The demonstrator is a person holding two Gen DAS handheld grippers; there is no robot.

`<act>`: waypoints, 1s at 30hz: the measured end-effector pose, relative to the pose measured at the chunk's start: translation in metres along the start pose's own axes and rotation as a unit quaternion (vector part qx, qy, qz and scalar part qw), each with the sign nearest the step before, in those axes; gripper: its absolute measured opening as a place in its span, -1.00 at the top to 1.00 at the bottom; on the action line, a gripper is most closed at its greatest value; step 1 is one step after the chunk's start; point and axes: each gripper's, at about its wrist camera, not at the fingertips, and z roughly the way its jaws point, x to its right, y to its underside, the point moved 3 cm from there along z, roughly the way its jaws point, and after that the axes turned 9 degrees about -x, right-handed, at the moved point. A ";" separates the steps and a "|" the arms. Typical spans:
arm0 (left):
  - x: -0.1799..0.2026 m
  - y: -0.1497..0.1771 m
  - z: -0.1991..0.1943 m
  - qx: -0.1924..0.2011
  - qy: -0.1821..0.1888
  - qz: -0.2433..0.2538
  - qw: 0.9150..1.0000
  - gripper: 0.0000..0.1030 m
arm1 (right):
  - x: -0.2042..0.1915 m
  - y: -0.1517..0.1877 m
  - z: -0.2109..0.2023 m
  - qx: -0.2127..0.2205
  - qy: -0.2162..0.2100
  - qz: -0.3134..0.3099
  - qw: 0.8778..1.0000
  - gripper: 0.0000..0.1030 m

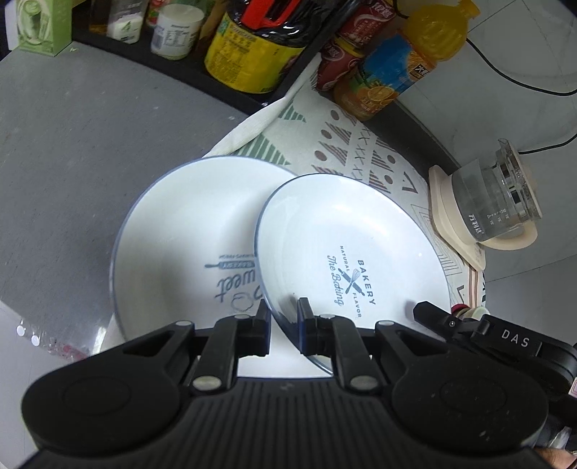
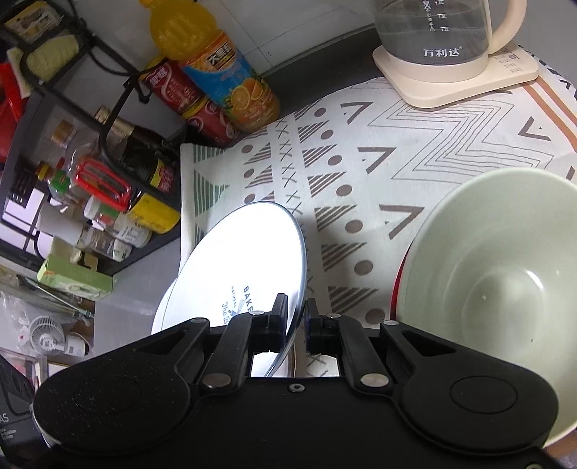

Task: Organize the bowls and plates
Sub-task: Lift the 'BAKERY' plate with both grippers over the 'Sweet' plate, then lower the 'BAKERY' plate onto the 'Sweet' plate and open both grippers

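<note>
Two white ceramic plates with thin blue rims filled the left wrist view. The upper plate, printed "BAKERY", "NATURAL FLAVOR" and "The Baking" around a crossed rolling pin and whisk, was tilted and overlapped the lower plate, whose blue script partly read "weet" and which lay on the grey tabletop. The left hand-held gripper was clamped on the near rim of the upper plate, one black finger on each face of it. The right hand-held gripper was likewise closed on that plate's rim, seen edge-on in its own view.

Behind the plates lay a cream cloth mat patterned with brown dots, crosses, striped triangles and zigzags. On it stood a clear glass kettle on a cream plastic base, marked "万利达" with level marks. A pale green glazed bowl with a red outside stood on the mat at the right. An orange juice bottle with a blue label leaned beside red cans. The right hand-held gripper's black body bore "DAS" in the left wrist view.
</note>
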 end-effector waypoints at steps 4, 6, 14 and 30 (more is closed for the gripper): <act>-0.008 0.006 -0.001 0.001 -0.001 -0.005 1.000 0.76 | -0.005 0.007 0.001 -0.002 0.007 -0.014 1.000 0.82; -0.012 0.009 -0.001 0.000 -0.003 -0.009 1.000 0.75 | -0.008 0.010 0.001 -0.003 0.014 -0.025 1.000 0.82; -0.028 0.020 0.005 -0.008 -0.018 -0.023 1.000 0.69 | -0.020 0.026 0.009 -0.010 0.028 -0.057 0.998 0.80; -0.038 0.024 0.007 -0.008 -0.046 -0.025 0.999 0.68 | -0.027 0.044 0.024 -0.024 0.044 -0.070 0.996 0.81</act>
